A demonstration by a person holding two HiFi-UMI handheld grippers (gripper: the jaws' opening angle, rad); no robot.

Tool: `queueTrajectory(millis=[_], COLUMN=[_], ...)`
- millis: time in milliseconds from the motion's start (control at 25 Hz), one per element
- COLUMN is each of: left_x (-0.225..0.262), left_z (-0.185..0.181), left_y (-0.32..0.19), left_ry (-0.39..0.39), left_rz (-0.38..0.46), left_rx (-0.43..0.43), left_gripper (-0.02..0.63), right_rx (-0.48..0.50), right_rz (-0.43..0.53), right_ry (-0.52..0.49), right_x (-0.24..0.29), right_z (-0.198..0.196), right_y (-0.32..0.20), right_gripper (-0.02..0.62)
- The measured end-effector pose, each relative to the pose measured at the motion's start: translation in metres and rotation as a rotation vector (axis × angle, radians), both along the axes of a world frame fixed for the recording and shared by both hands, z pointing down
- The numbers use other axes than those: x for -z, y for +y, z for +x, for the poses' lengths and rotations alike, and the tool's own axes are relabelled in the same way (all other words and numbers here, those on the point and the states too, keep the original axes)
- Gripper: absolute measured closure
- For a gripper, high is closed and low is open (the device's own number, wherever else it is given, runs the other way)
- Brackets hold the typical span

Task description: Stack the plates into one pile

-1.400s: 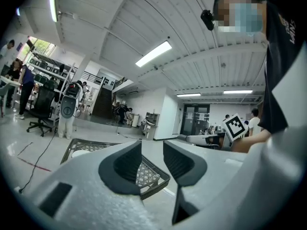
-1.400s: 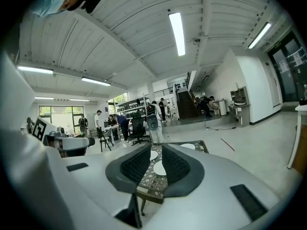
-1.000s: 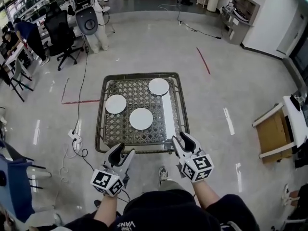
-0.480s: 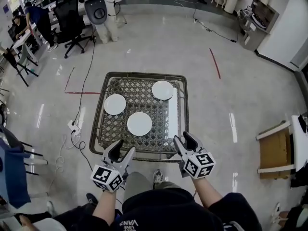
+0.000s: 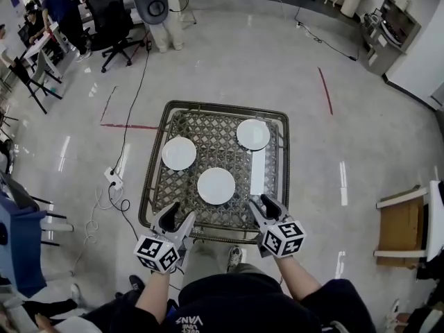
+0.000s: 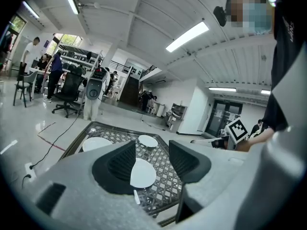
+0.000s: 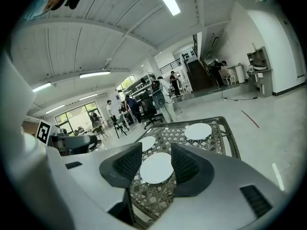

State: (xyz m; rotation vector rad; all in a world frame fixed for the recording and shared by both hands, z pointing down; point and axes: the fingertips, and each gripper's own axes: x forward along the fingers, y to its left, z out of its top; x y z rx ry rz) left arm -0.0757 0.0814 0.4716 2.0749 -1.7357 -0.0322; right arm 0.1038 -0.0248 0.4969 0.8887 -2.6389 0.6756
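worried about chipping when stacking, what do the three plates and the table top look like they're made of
Near plate, left plate, far plate: white, smooth, unpatterned, probably glazed ceramic, though melamine would look alike. Table: dark woven lattice, wicker-like, in a tubular frame; the bright reflected streak suggests a glass sheet on top.

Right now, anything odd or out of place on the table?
Nothing stands out. The left plate, the near plate and the far right plate lie flat, whole and apart on the table; none is stacked yet.
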Motion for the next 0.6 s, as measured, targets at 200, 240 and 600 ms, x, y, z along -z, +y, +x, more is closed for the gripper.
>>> queueTrajectory(millis=[200,240,600], left_x=[-0.023,-0.026,-0.068], left_z=[-0.042,-0.051,-0.116], left_y=[-0.02,-0.024,-0.071], left_ry=[0.021,0.025,0.041], left_rz=[-0.054,-0.064,-0.138], left_rx=[0.018,0.018,0.012], left_gripper=[0.392,0.391,0.391], right_rx=[0.034,0.039,0.082], right_rz=[-0.017,-0.018,-0.035], right_ry=[0.03,0.036,0.087], right_x=[-0.016,-0.019,-0.046], right_z=[-0.05,-0.061,-0.149], right_y=[-0.018,-0.023,-0.063], right_gripper=[0.423,0.423,0.426])
